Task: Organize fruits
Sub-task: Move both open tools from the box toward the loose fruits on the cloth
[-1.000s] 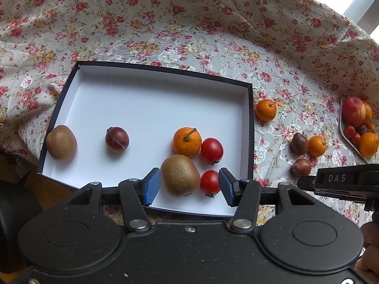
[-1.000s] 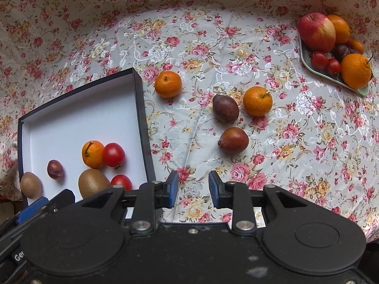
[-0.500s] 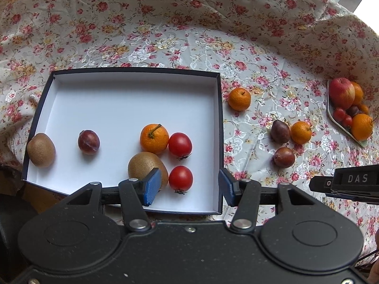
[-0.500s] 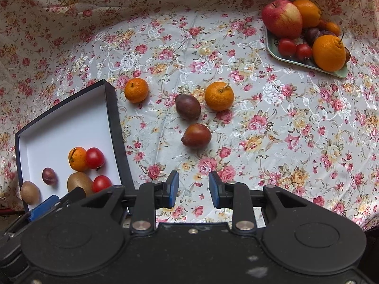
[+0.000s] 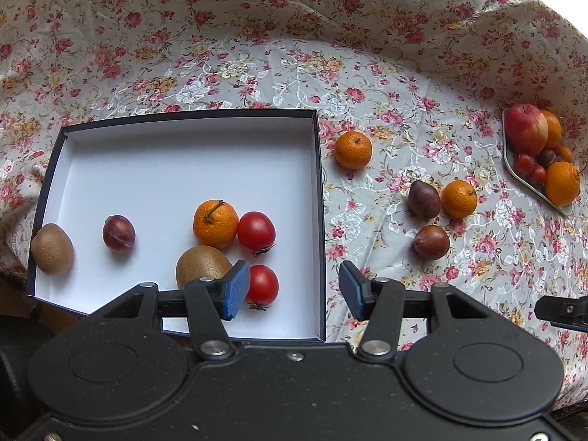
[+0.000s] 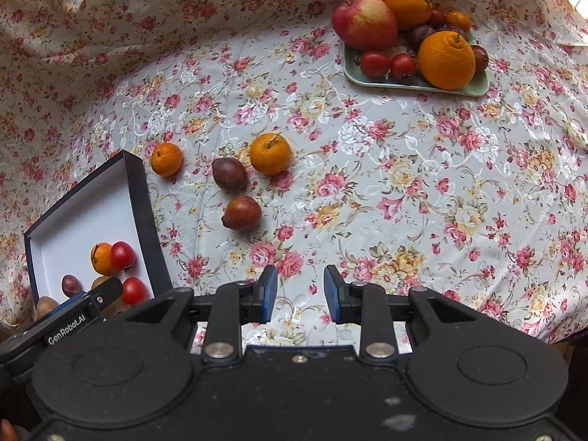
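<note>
Over the floral cloth (image 6: pixel 404 169), left claw (image 5: pixel 294 290) and right claw (image 6: pixel 299 294) both apart, empty.

Soft daylight, sharp focus, strong fisheye curvature.
Beyond the fingers, glare whitened the tablecloth (image 5: pixel 367 84); fruit cast faint shadows; edges bowed.

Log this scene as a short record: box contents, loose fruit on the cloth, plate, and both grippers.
box: two kiwis, one plum, one mandarin, two tomatoes
loose on tablecloth: two mandarins, two dark plum-like fruits
plate: apple, oranges, tomatoes, dark plums
left gripper: open, empty, over the box's right edge
right gripper: open, empty, above bare cloth
</note>
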Demonstrator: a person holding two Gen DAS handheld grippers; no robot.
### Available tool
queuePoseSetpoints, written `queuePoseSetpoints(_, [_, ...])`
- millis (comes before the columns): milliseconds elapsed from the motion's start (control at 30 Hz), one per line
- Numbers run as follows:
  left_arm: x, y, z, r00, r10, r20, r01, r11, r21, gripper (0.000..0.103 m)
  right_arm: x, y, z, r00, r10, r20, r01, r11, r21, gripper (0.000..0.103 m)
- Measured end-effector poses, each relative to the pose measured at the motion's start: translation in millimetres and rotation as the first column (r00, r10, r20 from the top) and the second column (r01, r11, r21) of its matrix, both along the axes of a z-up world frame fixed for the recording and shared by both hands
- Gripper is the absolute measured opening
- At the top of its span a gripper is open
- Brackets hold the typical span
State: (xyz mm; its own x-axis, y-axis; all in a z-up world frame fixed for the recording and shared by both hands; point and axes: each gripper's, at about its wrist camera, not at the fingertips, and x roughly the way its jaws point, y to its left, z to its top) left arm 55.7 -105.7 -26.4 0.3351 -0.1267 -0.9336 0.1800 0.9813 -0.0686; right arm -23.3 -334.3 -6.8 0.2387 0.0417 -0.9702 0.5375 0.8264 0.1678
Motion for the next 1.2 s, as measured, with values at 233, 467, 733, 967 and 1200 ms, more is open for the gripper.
queuePoseSetpoints(233, [0,-24,4,0.997,-0.067,0.024,0.067,0.998,0.023,0.058,-21,-26,2,0.997,-0.077,0.008,0.076,0.996,0.054,0.03])
queuePoseSetpoints(467, [18,-78,18,0.978,-0.191,0.081,0.186,0.981,0.062,0.059,-31,-44,-3,0.989,-0.145,-0.009,0.145,0.984,0.103,0.031])
queuePoseSetpoints(733, [44,-120,6,0.957,-0.279,0.078,0.277,0.96,0.036,0.059,-28,-46,-4,0.979,-0.205,-0.005,0.204,0.967,0.156,0.032])
queuePoseSetpoints(967, [63,-131,-25,0.964,-0.263,-0.038,0.262,0.965,-0.011,0.058,-22,-36,-2,0.975,-0.222,0.024,0.219,0.97,0.108,0.032])
queuePoseSetpoints(1200, [68,-142,-42,0.97,-0.24,-0.047,0.241,0.97,0.013,0.058,-20,-30,-2,0.974,-0.22,0.053,0.219,0.975,0.032,0.032])
